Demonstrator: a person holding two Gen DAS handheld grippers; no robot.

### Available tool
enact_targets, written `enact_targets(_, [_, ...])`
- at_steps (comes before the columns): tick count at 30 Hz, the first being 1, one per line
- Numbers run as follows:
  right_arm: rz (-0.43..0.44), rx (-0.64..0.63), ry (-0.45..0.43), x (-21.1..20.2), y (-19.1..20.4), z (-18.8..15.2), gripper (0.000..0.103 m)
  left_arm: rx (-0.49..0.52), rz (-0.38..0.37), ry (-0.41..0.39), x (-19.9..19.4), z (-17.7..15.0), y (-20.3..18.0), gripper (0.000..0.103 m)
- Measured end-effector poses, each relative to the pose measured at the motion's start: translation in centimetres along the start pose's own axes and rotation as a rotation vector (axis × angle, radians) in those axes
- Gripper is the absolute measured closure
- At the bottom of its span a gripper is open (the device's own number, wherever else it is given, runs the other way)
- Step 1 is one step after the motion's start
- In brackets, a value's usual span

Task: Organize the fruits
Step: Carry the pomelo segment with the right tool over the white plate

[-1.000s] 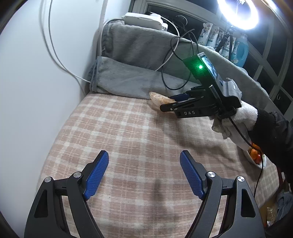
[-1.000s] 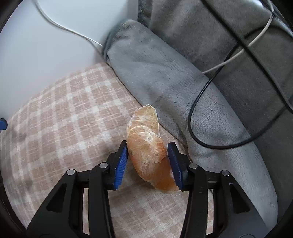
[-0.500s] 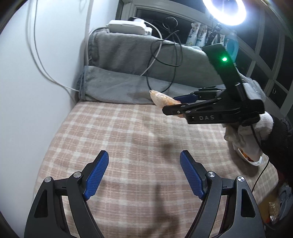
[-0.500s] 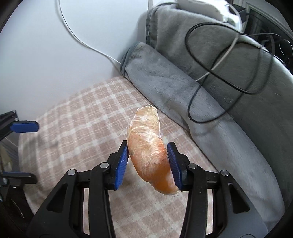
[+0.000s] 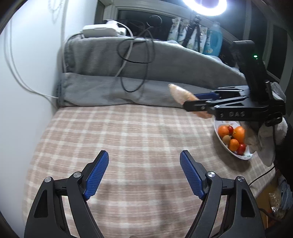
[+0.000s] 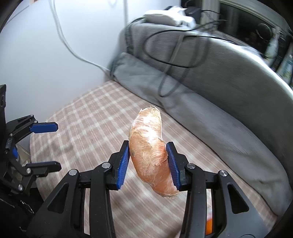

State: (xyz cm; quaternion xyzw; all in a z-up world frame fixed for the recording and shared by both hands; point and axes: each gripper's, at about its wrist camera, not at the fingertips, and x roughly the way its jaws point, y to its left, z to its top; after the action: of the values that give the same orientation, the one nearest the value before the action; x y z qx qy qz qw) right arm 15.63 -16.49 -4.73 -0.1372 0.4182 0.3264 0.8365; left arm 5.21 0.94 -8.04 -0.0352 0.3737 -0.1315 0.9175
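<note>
Left gripper (image 5: 143, 173): lower centre of the left wrist view, jaws spread wide with nothing between them, blue pads facing each other above the checked cloth (image 5: 128, 139). It also shows at the left edge of the right wrist view (image 6: 43, 146), jaws apart.

Checked cloth: pink and cream plaid, covers the flat surface across the middle of both views.

Right gripper (image 6: 148, 161): lower centre of the right wrist view, jaws pinching the wrapped fruit (image 6: 149, 153) at its middle. The fruit is long, orange-tan, in clear film; one end points up and away, the other hangs down below the pads, clear of the cloth. In the left wrist view the right gripper (image 5: 199, 102) reaches in from the right edge, level, with the fruit (image 5: 180, 94) sticking out of its tip toward the upper left.

Bowl (image 5: 222, 144): white, right of centre in the left wrist view, on the cloth, directly under the right gripper's body. Holds oranges (image 5: 239, 133) and small red fruits.

Gloved hand (image 5: 265, 141): white glove, right edge, behind the bowl.

Grey blanket (image 5: 102, 89): folded, along the far edge of the cloth.

Black cable (image 5: 135, 60): looped over the blanket.

Ring light (image 5: 210, 7): top right, lit.
</note>
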Motion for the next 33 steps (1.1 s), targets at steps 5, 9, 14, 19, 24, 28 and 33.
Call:
enact_targets(5, [-0.052,0.07,-0.007,-2.9,-2.8,-2.5,0.061,0.027,-0.029,0.015,0.8,0.0,-1.7,0.023])
enact_targets(9, [-0.093,0.142,-0.005,-4.8,-5.1,-4.6,0.061,0.046,-0.051,0.02,1.3,0.2,-2.9,0.023])
enact_targets(14, [-0.145,0.236,0.0,-7.0,-7.6,-7.3,0.061,0.062,-0.081,0.029,2.2,0.3,-3.9,0.023])
enact_targets(19, [-0.178,0.3,0.013,-8.7,-8.8,-9.5,0.061,0.077,-0.114,0.041,2.9,0.4,-5.0,0.023])
enact_targets(24, [-0.185,0.349,0.014,-9.4,-8.9,-11.4,0.061,0.086,-0.129,0.044,3.0,0.4,-5.4,0.023])
enact_targets(28, [-0.195,0.362,0.018,-9.3,-8.5,-12.4,0.061,0.09,-0.133,0.044,3.1,0.5,-5.5,0.023])
enact_targets(33, [-0.212,0.368,0.024,-8.8,-8.2,-13.2,0.061,0.099,-0.145,0.045,3.3,0.5,-5.9,0.023])
